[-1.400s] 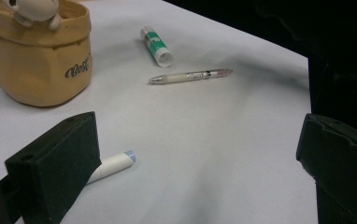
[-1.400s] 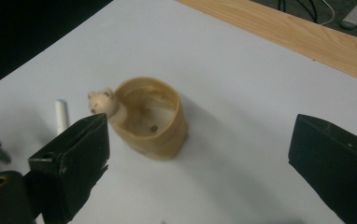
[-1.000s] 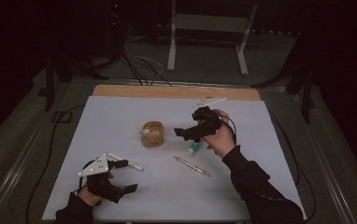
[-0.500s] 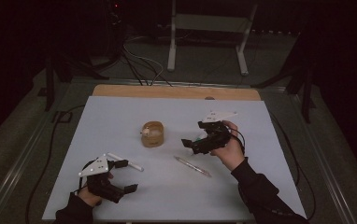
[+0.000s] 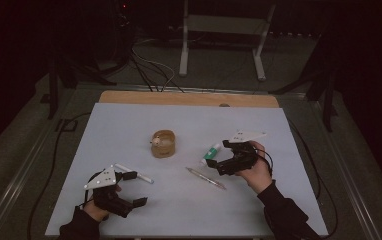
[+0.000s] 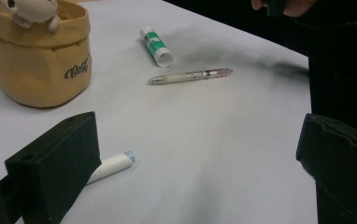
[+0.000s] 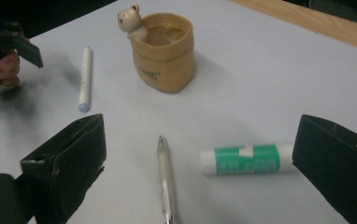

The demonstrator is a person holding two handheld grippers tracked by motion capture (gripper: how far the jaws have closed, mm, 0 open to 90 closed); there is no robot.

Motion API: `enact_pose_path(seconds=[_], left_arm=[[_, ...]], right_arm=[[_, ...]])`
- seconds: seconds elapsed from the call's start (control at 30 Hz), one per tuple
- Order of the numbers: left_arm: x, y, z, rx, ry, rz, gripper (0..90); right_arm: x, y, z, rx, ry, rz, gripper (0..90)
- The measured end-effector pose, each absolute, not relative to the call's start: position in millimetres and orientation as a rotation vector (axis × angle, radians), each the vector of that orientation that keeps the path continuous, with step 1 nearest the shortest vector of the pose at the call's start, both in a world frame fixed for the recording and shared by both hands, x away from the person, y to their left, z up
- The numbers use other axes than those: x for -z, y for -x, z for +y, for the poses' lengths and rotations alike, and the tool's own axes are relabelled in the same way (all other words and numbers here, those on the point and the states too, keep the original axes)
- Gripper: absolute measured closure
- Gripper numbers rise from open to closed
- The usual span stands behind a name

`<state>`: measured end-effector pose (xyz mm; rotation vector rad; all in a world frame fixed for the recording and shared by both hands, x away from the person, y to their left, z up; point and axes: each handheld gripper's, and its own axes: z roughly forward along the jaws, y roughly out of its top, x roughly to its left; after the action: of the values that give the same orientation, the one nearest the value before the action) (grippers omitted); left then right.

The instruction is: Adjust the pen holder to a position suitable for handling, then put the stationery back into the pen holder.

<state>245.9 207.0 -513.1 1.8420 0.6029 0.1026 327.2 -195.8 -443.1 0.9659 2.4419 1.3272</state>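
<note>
My right gripper (image 5: 218,166) drops from beside the pouch (image 5: 163,143) to right of centre, jaws wide and empty over the glue stick (image 7: 246,159) and pen (image 7: 166,182), so pickup looks next; left gripper (image 5: 135,189) waits open, empty, lower left.

Dark room, grey floor (image 5: 214,75)

On the desk (image 5: 129,125) lie one tan pouch-shaped holder (image 5: 163,143) with one small bear figure (image 7: 130,20) at its rim, one green-and-white glue stick (image 5: 211,152), one clear pen (image 5: 205,178) and one white marker (image 5: 134,173). Two hand-held grippers are present, a left one (image 5: 134,192) and a right one (image 5: 218,166).
</note>
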Motion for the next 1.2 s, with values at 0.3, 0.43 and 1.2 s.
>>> enact_pose_path(seconds=[0.3, 0.43, 1.2], left_arm=[[513, -246, 207, -0.106, -1.840, 0.605, 0.2], [513, -245, 207, -0.112, -1.843, 0.603, 0.2], [512, -245, 208, -0.112, -1.842, 0.596, 0.2]], right_arm=[[461, -312, -209, -1.372, -0.979, 2.466, 3.2], [469, -306, -211, -1.375, -0.954, 2.517, 3.1], [506, -302, -187, -1.107, -0.795, 2.648, 42.7]])
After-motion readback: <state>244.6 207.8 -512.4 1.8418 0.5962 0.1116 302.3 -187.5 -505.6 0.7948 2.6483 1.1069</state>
